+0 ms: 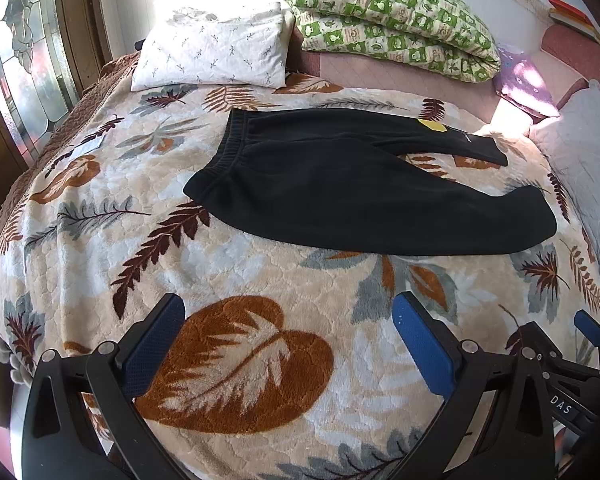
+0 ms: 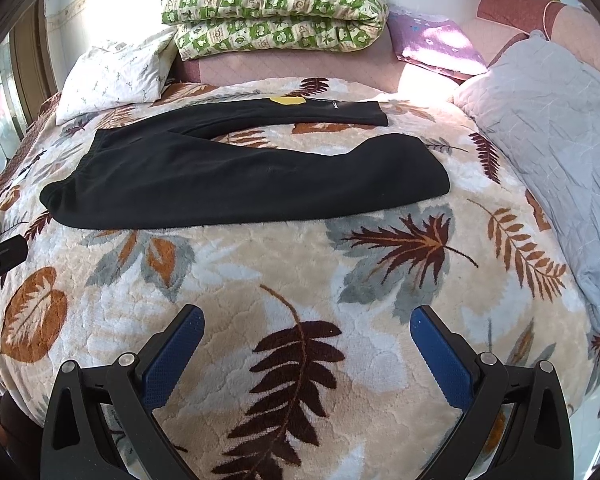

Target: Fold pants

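**Pants laid out, nothing picked up yet**

I have one pair of black pants [image 1: 340, 184] lying flat on the leaf-patterned blanket [image 1: 228, 280], waistband to my left, its two legs splayed apart toward the right. A yellow tag [image 1: 432, 125] sits on the far leg.

My left gripper [image 1: 288, 344] is spread wide and holds nothing; my right gripper [image 2: 306, 356] is the same, wide apart and empty. Both hover over bare blanket, short of the pants.

The cloth looks like thick fleece: soft, light, floppy, likely to sag and drag on the plush blanket. I judge the best holds are the elastic waistband [image 1: 224, 148] and the near leg's cuff [image 2: 428, 168], pinching both layers.

Around the bed I count three pillows and one folded green quilt [image 2: 276, 12].
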A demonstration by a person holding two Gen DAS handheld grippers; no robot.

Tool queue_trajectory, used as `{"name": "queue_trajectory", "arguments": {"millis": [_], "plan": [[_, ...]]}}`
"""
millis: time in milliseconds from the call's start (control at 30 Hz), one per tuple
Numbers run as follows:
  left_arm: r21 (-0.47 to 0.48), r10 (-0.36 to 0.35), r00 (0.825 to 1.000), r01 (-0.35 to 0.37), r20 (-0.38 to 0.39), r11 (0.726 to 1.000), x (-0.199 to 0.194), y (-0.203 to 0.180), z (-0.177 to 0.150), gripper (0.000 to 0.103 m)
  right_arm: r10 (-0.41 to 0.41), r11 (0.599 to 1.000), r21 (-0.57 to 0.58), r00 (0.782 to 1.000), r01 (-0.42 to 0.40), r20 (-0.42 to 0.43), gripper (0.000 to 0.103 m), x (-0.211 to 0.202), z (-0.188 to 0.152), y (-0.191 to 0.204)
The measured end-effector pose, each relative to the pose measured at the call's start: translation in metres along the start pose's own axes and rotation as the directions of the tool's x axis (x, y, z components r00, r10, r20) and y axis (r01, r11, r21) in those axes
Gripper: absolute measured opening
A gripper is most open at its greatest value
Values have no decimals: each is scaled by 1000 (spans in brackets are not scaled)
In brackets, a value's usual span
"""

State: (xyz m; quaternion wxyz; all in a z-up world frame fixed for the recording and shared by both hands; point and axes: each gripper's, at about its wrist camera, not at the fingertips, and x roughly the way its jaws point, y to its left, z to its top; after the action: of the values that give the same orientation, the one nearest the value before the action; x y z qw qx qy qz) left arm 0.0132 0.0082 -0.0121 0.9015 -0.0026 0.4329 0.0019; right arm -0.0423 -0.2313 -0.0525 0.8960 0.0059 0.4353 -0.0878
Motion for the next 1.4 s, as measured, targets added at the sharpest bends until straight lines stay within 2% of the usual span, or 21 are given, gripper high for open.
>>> {"name": "queue_trajectory", "arguments": {"millis": [600, 1167, 1267, 1400], "plan": [[17, -1, 1000, 1, -26, 1000, 21, -4, 15, 103, 5, 1000, -18, 1000, -5, -15, 103, 13, 18, 0], [24, -1, 999, 2, -37, 1000, 28, -8, 16, 103, 11, 1000, -12, 1000, -11, -25, 103, 22, 22, -3], [26, 3, 999, -1, -51, 1000, 29, -6, 19, 103, 16, 1000, -13, 1000, -17, -25, 103, 21, 23, -4], [49, 29, 991, -23, -127, 999, 40, -1, 41, 103, 56, 998, 4, 998, -55, -42, 103, 22, 32, -11]]}}
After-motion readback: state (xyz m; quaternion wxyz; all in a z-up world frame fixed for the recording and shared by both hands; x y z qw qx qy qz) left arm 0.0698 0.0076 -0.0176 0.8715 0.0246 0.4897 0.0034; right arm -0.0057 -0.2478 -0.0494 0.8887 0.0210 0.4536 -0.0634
